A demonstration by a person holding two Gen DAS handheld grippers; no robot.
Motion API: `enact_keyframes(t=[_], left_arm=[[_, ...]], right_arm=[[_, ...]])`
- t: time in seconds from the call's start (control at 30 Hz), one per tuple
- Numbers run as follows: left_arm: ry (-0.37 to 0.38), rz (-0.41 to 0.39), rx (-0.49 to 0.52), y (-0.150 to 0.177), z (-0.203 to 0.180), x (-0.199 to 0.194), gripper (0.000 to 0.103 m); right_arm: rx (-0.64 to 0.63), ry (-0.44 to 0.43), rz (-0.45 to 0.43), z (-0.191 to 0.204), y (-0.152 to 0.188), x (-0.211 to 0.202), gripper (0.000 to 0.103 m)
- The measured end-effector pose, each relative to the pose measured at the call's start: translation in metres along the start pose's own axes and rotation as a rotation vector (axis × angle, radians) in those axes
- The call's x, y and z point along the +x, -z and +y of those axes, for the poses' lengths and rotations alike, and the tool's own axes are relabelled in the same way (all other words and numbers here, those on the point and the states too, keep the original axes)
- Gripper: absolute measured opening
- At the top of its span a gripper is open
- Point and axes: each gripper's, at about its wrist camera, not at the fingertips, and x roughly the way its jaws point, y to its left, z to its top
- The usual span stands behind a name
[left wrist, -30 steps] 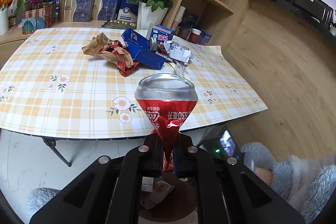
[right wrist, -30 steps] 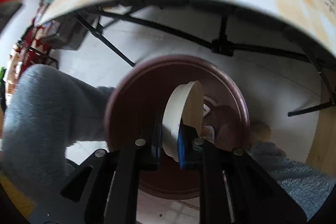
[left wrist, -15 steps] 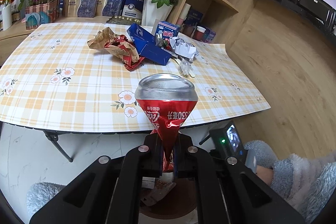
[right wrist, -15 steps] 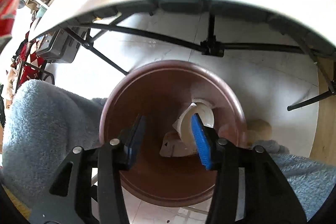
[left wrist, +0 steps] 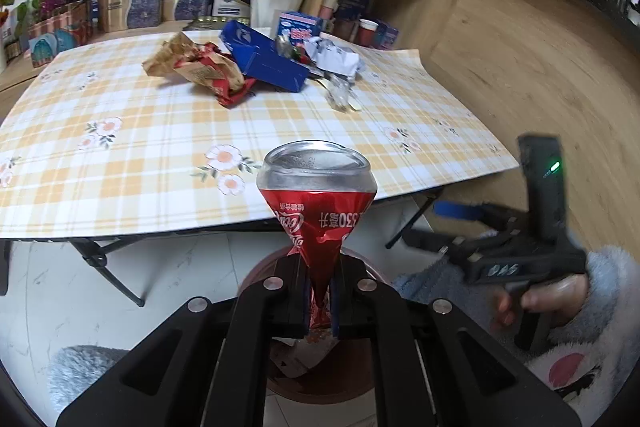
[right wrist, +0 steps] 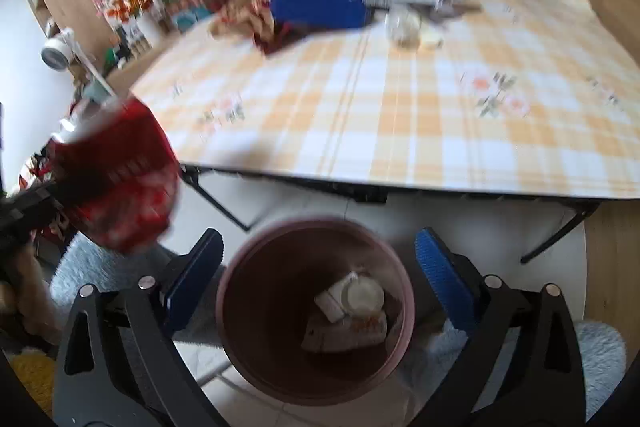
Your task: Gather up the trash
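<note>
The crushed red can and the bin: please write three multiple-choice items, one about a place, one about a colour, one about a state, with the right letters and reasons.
1. Where is the brown bin?
A. on the table
B. on the floor by the table's edge
C. on a shelf

2. What colour are the right gripper's pads?
A. blue
B. green
C. white

3. How is the crushed red can held?
A. lying loose on the tablecloth
B. pinched in the left gripper's jaws
C. resting inside the bin

Answers:
1 B, it stands on pale tiles below the table.
2 A, both pads show blue.
3 B, its flattened end sits between the shut jaws.
</note>
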Motion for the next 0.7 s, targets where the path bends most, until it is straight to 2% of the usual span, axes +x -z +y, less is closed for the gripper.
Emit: enact_keyframes(t=[0.07,0.2,0.27,0.3,0.43,0.7], left_arm=[[0.013,0.007,0.002,0.003,-0.002,0.004,0.007],[0.01,0.047,0.025,0.016,-0.006,0.017,0.007],[-0.003,0.075,0.046,0.025,-0.007,0.026,0.007],[-0.003,0.114,0.052,0.03,-0.007,0.035,0.007],[-0.008,0.188,0.065,0.037,-0.007,0.054,0.007],[-0.05,0.317,0.139,0.049,-0.015,0.09,0.007]], right_arm=[[-0.008,0.006,-0.031,0.0,0.001,-0.006,0.097],[-0.009,0.074,-0.093,-0.002,0.007,-0.018,0.097],[0.005,0.1,-0.116,-0.004,0.011,-0.022,0.097],[0.013,0.114,-0.126,-0.005,0.014,-0.023,0.097],[0.048,0.164,-0.142,-0.015,0.02,-0.026,0.097],[0.116,0.192,-0.17,-0.032,0.02,-0.032,0.097]])
